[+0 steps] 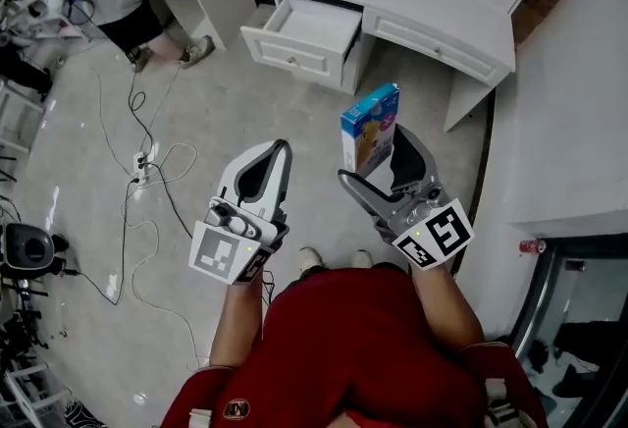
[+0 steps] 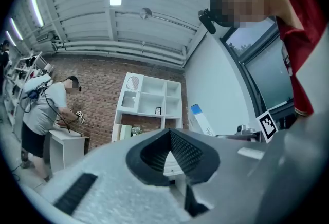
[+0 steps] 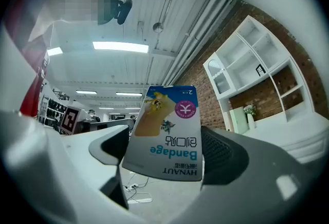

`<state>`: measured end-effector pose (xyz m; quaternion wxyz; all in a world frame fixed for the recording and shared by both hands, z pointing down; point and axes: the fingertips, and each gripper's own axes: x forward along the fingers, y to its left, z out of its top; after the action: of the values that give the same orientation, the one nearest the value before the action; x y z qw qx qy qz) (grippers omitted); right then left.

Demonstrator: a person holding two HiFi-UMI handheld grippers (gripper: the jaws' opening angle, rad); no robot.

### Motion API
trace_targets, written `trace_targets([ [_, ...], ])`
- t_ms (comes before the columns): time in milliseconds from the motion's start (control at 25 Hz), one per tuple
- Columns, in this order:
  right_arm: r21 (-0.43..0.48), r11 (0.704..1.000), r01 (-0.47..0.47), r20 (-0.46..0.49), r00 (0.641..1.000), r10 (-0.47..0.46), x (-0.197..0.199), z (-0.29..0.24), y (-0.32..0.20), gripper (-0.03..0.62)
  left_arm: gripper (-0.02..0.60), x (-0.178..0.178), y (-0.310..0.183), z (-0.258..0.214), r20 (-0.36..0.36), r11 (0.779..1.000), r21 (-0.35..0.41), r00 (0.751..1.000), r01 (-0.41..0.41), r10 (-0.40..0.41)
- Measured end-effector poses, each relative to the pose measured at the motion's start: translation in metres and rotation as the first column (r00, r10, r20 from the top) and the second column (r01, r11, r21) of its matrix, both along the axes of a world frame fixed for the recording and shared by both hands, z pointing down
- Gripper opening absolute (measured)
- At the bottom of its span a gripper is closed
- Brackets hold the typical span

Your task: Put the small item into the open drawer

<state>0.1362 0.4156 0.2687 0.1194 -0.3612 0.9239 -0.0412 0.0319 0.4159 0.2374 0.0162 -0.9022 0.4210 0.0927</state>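
carry step: right gripper (image 1: 378,159) clamps the small blue-and-white cardboard bandage box (image 1: 371,127) near me, left gripper (image 1: 281,147) pinched shut and empty, next i'd reach far-left over the open white desk drawer (image 1: 290,51) and release.

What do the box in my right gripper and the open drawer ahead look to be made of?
The box looks like thin printed cardboard with a slight sheen. The signs are flat panels, crisp folded edges and colour print. The drawer seems to be painted or laminated wood board with a smooth white finish and a framed front panel. Whether it is solid wood or fibreboard cannot be told.
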Motion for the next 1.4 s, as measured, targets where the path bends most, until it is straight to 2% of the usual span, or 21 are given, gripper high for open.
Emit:
trace_targets([
  [240,-0.008,1.000,-0.022,-0.021,1.000,0.022,-0.062,-0.001,-0.011,0.443,0.008,-0.077,-0.007,-0.001,-0.033,1.000,0.008,0.999,0.019,-0.019],
  [640,-0.043,0.999,-0.032,-0.049,0.998,0.030,-0.120,0.006,-0.040,0.443,0.008,-0.152,-0.033,0.005,-0.052,0.999,-0.001,0.997,0.050,-0.050],
  [800,-0.046,0.998,-0.043,-0.047,0.998,0.041,-0.122,0.005,-0.073,0.443,0.008,-0.158,-0.066,0.007,-0.047,0.999,-0.012,0.998,0.050,-0.050],
  [1000,-0.036,0.998,-0.056,-0.054,0.997,0.054,-0.117,0.016,-0.136,0.443,0.008,-0.153,-0.129,0.012,-0.009,0.999,-0.013,0.999,0.047,-0.047],
  [1200,-0.028,0.996,-0.082,-0.067,0.995,0.080,-0.110,0.030,-0.217,0.443,0.008,-0.150,-0.214,0.022,0.034,0.998,-0.026,0.998,0.055,-0.054],
  [1400,-0.032,0.996,-0.087,-0.104,0.991,0.084,-0.096,0.040,-0.317,0.443,0.008,-0.134,-0.320,0.030,0.082,0.998,-0.028,0.995,0.059,-0.056],
])
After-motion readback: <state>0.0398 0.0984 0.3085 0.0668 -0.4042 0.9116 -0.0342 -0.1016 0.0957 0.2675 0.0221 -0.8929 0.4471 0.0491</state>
